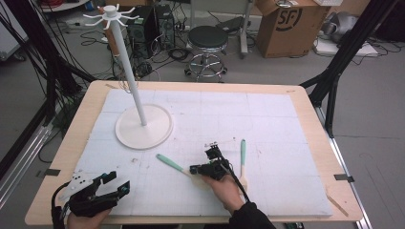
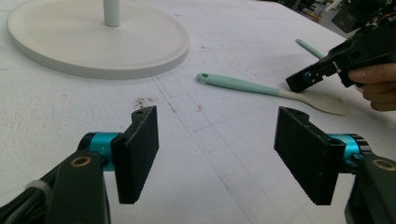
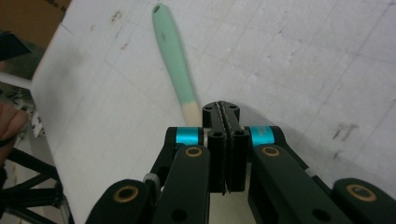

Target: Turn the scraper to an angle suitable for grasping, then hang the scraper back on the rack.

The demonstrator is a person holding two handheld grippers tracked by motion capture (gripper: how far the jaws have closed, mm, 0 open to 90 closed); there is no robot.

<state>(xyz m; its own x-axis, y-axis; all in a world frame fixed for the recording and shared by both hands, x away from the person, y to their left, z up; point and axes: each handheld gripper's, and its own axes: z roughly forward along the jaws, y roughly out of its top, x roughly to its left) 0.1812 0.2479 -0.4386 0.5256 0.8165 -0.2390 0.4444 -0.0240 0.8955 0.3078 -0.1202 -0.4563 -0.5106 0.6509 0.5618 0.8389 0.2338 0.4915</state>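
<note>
My right gripper (image 3: 225,112) has its jaws pressed flat together, and whether anything is pinched between them I cannot make out. Its tip sits over the nearer spatula (image 3: 173,60), right where the green handle meets the pale part; my own jaws hide the rest of that neck, so I cannot tell if they touch it. From the high view the same gripper (image 1: 206,168) sits at the spatula's (image 1: 173,164) pale blade end, and my hand covers most of the blade.

My left gripper (image 2: 219,154) stands with its jaws apart, nothing between the pads but bare white mat (image 2: 224,56). In the high view it (image 1: 114,183) rests near the table's front left corner, well apart from the spatula.

Beyond my left jaws the spatula (image 2: 261,88) lies flat on the mat, its blade showing beside my right gripper's tip (image 2: 303,81). A second spatula (image 1: 243,160) lies just right of my right hand, its lower end partly behind the cable. Farther back stands the white rack (image 1: 143,125), its round base on the mat.
</note>
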